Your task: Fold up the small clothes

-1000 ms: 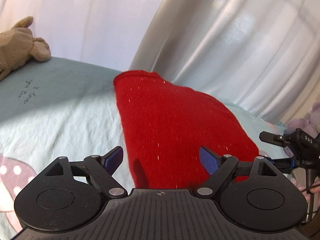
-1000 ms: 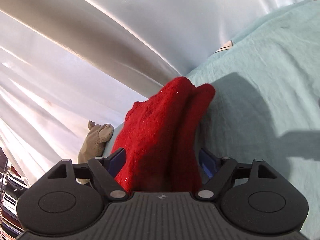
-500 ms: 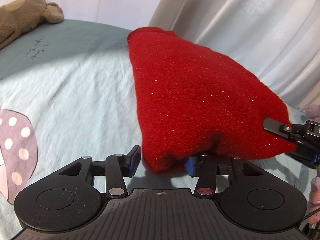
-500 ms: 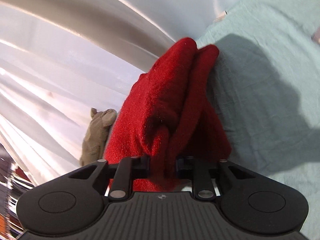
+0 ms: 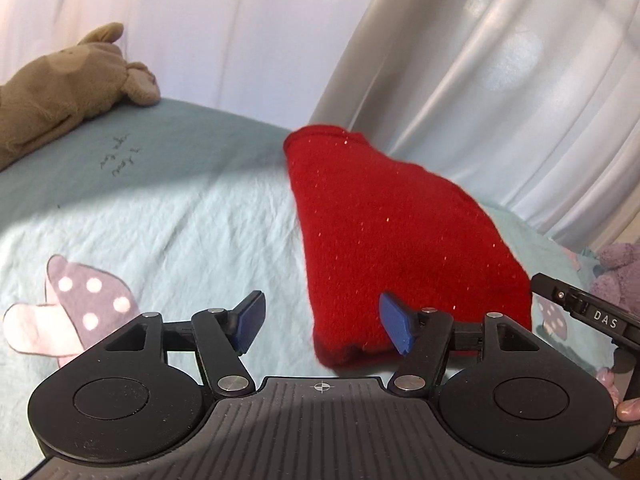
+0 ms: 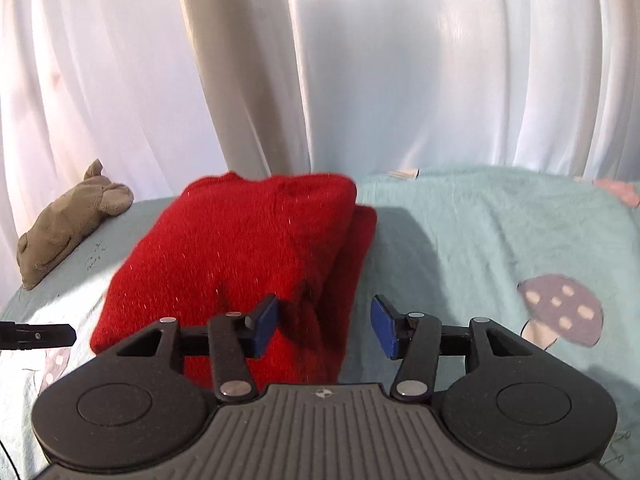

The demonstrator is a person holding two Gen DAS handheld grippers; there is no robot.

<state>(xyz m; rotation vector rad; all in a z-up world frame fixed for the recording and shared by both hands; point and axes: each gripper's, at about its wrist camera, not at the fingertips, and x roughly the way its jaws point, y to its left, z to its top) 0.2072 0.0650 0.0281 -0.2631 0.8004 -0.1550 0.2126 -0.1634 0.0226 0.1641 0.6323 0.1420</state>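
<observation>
The red sweater (image 5: 404, 240) is left folded on the bed (image 5: 180, 208), both grippers' fingers just spread and emptied beside it.

Left wrist view: low over the bedsheet (image 5: 168, 216), facing curtains (image 5: 500, 60), folded red sweater (image 5: 400, 232) close ahead-right. Right wrist view: similarly low, sweater (image 6: 240, 240) ahead-left. Shared: sweater, plush toy (image 5: 60, 92), sheet, curtains
</observation>
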